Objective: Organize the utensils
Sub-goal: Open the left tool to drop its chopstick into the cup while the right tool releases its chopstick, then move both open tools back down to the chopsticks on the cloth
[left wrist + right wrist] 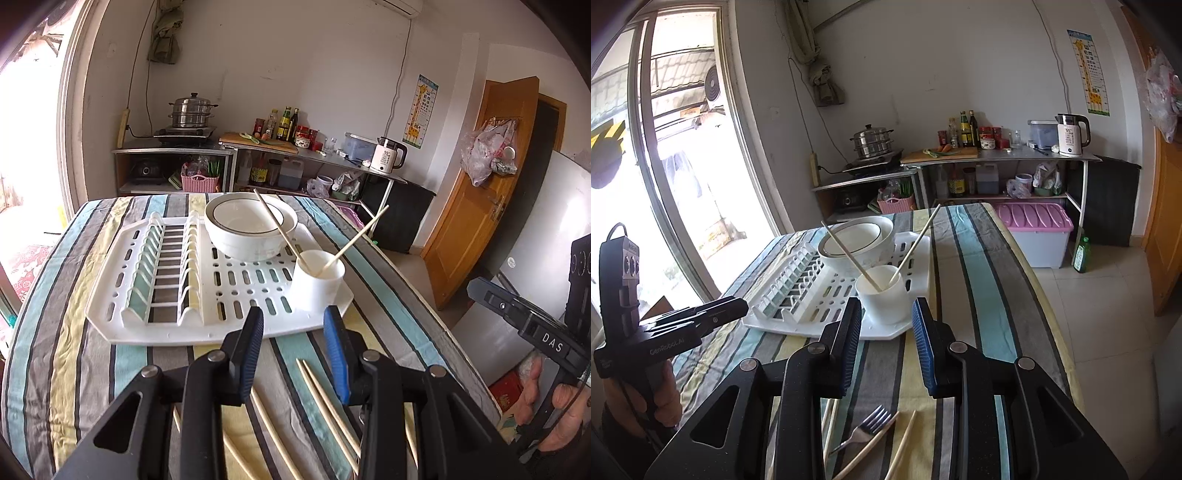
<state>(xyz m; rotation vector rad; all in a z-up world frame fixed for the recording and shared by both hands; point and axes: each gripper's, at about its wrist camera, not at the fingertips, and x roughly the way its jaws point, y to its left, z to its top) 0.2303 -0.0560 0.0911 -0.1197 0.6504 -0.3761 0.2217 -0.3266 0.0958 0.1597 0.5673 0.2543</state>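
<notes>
Since two chopsticks already stand in the white cup (318, 282) on the drying rack (207, 280), the step in hand looks like fetching the loose ones that lie on the striped desk (74, 332). In the left wrist view, the left gripper (293, 328) hangs over the near edge of the rack with its jaws part open and nothing between them, while the loose chopsticks (325, 398) lie below and behind the tips, partly hidden by the gripper body. To do this well I would draw the gripper back and tilt it down, so that the jaws straddle one stick across its length near the thick end (a thin round stick rolls easily on cloth), and close only once both pads sit level with the desk. The stacked bowls (251, 229) on the rack stand close behind the cup, so a carried stick should go in from above. In the right wrist view, the right gripper (886, 325) points at the same cup (882, 295), its jaws likewise part open and empty; a fork (864, 430) and more chopsticks (868, 446) lie on the desk under it. The left gripper (737, 306), held by a hand (639, 402), shows at the left, well apart, so the two need not cross if each takes the sticks on its own side.
</notes>
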